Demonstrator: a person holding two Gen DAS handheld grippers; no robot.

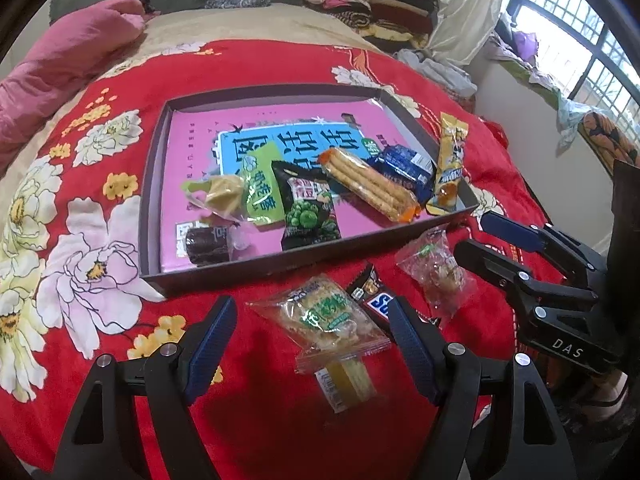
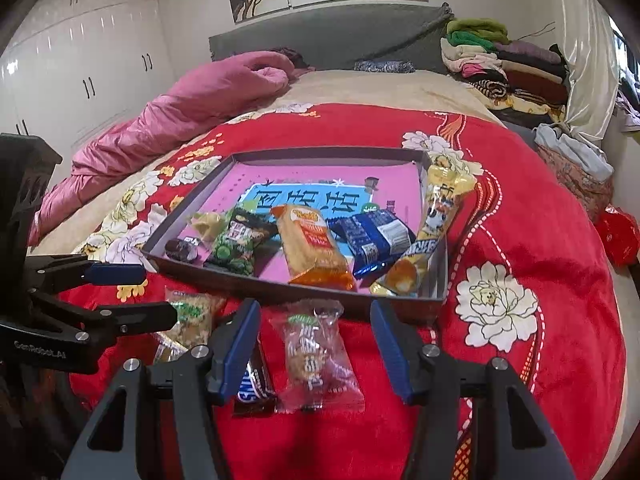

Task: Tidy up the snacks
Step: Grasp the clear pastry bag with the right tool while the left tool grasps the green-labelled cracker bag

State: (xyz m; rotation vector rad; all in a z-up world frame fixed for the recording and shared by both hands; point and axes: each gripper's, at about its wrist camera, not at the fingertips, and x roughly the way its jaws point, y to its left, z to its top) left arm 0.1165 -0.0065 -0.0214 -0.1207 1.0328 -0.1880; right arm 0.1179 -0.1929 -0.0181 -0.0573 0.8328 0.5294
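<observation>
Three wrapped snacks lie loose on a red flowered bedspread [image 1: 256,400], just outside the near wall of a shallow grey tray [image 1: 224,276] that already holds about seven snacks.

The clear-wrapped nut candy [image 2: 316,354] lies directly ahead of the right gripper [image 2: 316,354], framed between its two blue pads [image 2: 390,344], which stand partly open and empty, clear of the wrapper on both sides. Its long axis runs from twelve to six o'clock in the right wrist view, in line with the fingers, so the jaws would close across its narrow width.

At nine o'clock from it, partly under the right gripper's left pad, lies a dark chocolate bar [image 2: 254,384].

Farther toward nine o'clock lies a clear crisp-rice packet [image 1: 324,316] overlapping a yellow-filled packet [image 1: 346,384], both framed by the left gripper [image 1: 312,340], whose pads stand wide apart and hold nothing. This pair runs from eleven to five o'clock in the left wrist view.

Each hand is nearest its own packet; the tray lies at twelve o'clock from both.
</observation>
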